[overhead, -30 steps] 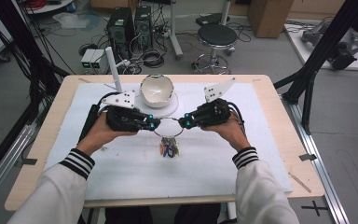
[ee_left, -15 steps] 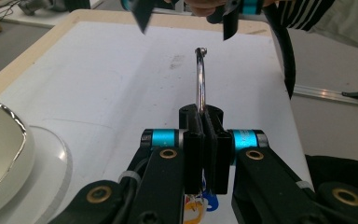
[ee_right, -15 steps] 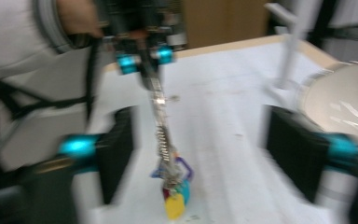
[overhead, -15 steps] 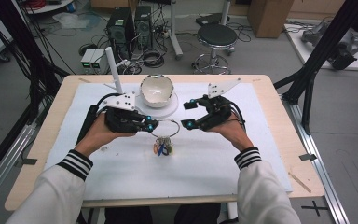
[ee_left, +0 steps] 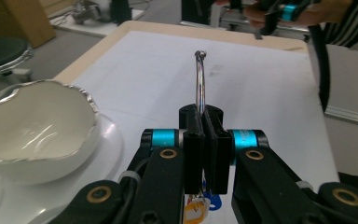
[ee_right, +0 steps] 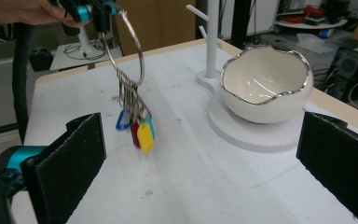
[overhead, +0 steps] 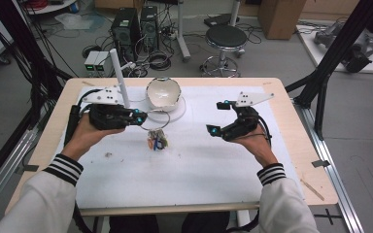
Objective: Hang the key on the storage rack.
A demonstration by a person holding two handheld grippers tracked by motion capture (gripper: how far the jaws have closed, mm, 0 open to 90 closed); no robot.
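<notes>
My left hand-held gripper (ee_left: pixel 204 140) pinches key ring (ee_right: pixel 131 46) by thin wire; could slip. Right hand-held gripper (overhead: pixel 217 117) gapes wide, empty.

txt: none legible | labels: none | nos./signs: none

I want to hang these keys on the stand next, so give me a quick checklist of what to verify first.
1. Left tool shut on the key ring: ok.
2. Keys and tags hang free of the table: ok.
3. Right tool open and apart from the ring: ok.
4. Stand's post upright, its pegs bare: ok.
5. Bowl beside the post, near the ring's path: not ok, go around it.
6. Ring wide enough to slip over a peg: cannot tell.
</notes>
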